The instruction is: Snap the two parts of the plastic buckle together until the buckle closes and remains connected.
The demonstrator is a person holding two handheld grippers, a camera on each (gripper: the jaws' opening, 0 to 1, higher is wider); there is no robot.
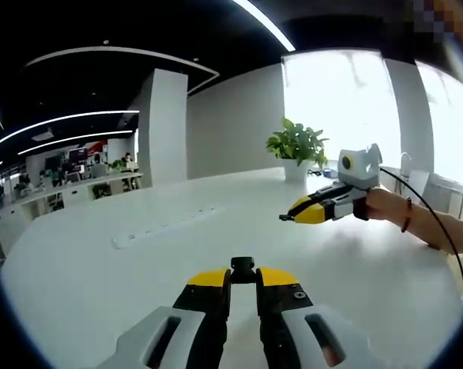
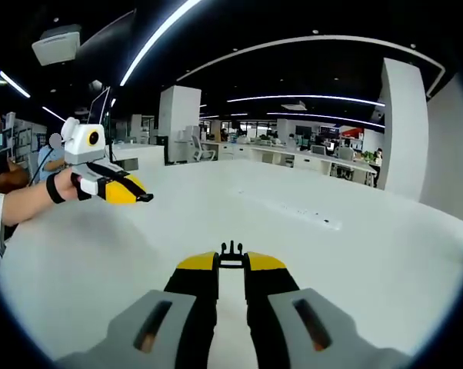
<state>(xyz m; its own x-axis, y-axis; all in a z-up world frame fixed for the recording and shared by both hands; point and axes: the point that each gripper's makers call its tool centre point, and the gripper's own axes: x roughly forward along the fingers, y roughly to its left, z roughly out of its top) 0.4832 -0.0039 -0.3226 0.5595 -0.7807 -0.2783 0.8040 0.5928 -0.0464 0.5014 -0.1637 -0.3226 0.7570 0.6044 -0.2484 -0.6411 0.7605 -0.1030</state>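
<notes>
The left hand-held gripper (image 1: 243,278) has its yellow-tipped jaws nearly closed on a small black buckle part, the socket (image 1: 243,269), which juts out between the tips. The right hand-held gripper (image 2: 231,264) is likewise pinched almost shut on the other part, the prong piece (image 2: 231,251), whose thin tines stick forward past the jaws. Each half seems to be gripped by its tail end so the mating end stays free, which suits pushing one into the other.

The two halves are well apart and held above the white table (image 1: 139,284), not resting on it. In the left gripper view the right hand-held gripper sits off to the right, its tip pointing inward; the right gripper view has the left one off to the left, also pointing inward. So the halves look roughly faced toward each other, ready to be brought together, though their exact alignment is too small to judge.

The only container is a white pot (image 1: 296,171) at the far table edge, holding a leafy green plant (image 1: 297,143). A flush power strip (image 1: 166,226) runs along the table's middle.
</notes>
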